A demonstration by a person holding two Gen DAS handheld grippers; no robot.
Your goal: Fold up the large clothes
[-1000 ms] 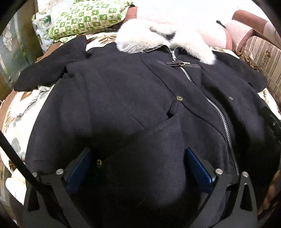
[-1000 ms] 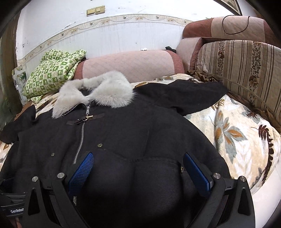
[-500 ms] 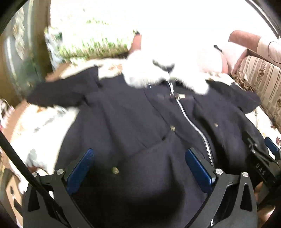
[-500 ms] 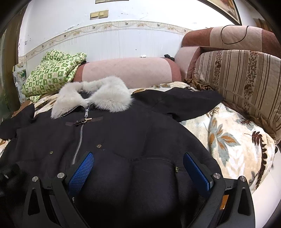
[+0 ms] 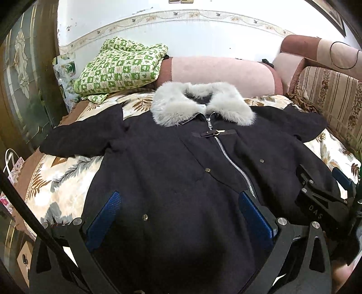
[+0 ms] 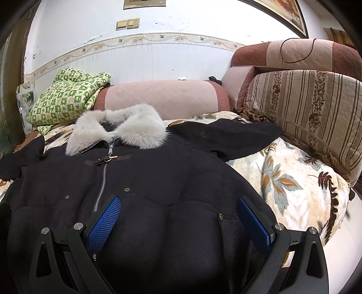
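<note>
Floral bedspread (image 6: 294, 187) under coat (image 5: 181, 162); hem between both gaping tools (image 5: 178, 212) (image 6: 178, 214), contact unclear.

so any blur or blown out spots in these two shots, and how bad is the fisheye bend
Left wrist view: sharp, wall bright but readable, dark coat keeps little texture, border strip bows strongly. Right wrist view: also sharp, glare at the upper right wall, coat hem near the lens goes soft and black.

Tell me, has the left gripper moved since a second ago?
Yes. The left gripper has pulled back and tilted up: the fur collar sits lower in its view, and the wall behind now shows.
</note>
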